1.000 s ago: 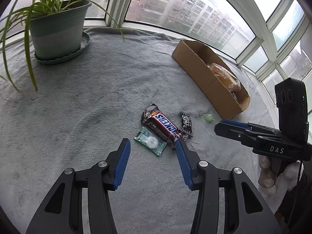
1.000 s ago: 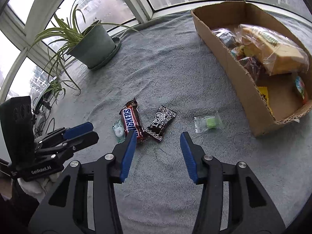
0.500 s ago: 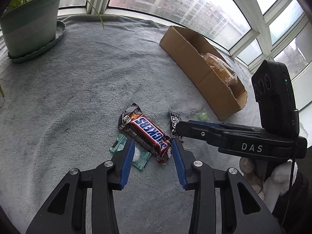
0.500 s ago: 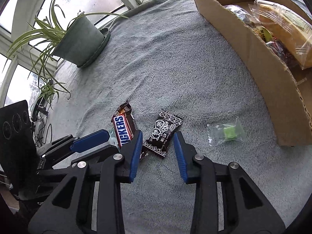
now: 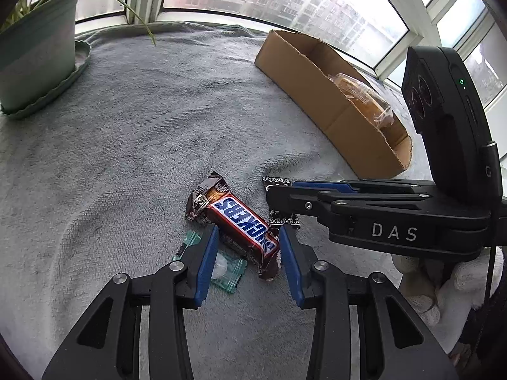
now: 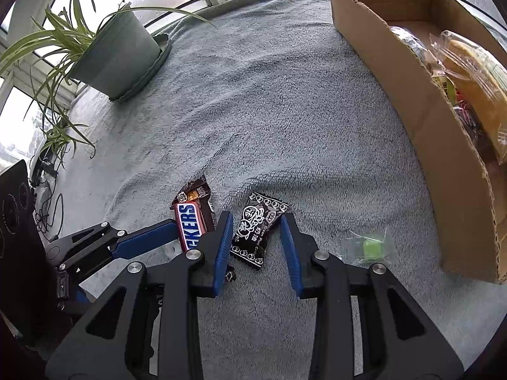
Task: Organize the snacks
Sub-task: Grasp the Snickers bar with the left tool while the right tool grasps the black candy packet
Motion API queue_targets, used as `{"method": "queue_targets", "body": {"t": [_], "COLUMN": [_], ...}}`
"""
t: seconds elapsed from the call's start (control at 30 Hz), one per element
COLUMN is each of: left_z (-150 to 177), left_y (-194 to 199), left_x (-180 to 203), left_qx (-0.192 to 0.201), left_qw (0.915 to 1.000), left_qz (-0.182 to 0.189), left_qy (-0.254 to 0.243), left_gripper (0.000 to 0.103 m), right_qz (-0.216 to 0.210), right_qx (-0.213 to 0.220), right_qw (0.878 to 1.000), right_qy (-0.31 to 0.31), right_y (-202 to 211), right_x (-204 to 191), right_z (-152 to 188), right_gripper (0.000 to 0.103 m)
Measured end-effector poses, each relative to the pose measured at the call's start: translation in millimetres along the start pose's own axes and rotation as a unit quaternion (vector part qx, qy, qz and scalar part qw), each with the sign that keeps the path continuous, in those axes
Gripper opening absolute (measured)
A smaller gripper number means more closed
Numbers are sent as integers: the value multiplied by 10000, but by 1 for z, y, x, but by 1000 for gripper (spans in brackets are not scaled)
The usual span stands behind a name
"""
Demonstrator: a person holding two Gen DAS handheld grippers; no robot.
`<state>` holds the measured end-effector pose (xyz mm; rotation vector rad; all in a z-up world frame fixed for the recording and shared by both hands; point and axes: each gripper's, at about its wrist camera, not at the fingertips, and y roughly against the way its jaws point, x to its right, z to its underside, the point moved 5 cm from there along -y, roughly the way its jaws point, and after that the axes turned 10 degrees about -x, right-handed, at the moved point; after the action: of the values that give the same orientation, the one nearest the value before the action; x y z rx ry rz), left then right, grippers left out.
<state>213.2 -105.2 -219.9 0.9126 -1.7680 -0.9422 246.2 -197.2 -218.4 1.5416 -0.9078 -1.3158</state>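
Observation:
A Snickers bar (image 5: 236, 221) lies on the grey blanket; it also shows in the right wrist view (image 6: 190, 221). My left gripper (image 5: 248, 243) is open, its jaws either side of the bar's near end, not closed on it. A clear mint wrapper (image 5: 221, 266) lies partly under the left finger. My right gripper (image 6: 256, 237) is open, jaws either side of a black candy packet (image 6: 258, 229), whose edge shows in the left wrist view (image 5: 277, 180). A small green candy in clear wrap (image 6: 370, 247) lies to the right. The cardboard box (image 6: 443, 145) holds several snacks.
A potted spider plant (image 6: 117, 53) stands at the far left on a saucer, also in the left wrist view (image 5: 35, 60). The cardboard box (image 5: 329, 107) lies along the right by the windows. The right gripper's body (image 5: 396, 218) reaches in close beside the left gripper.
Both grippers moved down and forward onto the snacks. The left jaws narrowed around the Snickers bar's end; the right jaws narrowed around the black packet.

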Motion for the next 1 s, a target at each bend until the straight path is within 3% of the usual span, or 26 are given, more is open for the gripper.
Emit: {"method": "queue_targets", "body": {"t": [0.33,0.83,1.0], "left_z": [0,-11,-16], "left_y": [-9,-16,-24], "left_x": [8,7,15], "left_qx": [-18,-80,-112], "left_qw": [9995,9988,9970], "left_qz": [-243,-438,-677], "left_qy": [-212,-184,-362], "left_gripper": [39,39,36], "right_qz": [884,866,848], "right_qx": [-219,-174,-138], "right_qw": [9928,9937,9942], "right_qy": [775,689,646], "right_y": [-4,6,8], "right_x": [-9,12,18], "right_z": [1,7,9], "right_gripper": [27,24,24]}}
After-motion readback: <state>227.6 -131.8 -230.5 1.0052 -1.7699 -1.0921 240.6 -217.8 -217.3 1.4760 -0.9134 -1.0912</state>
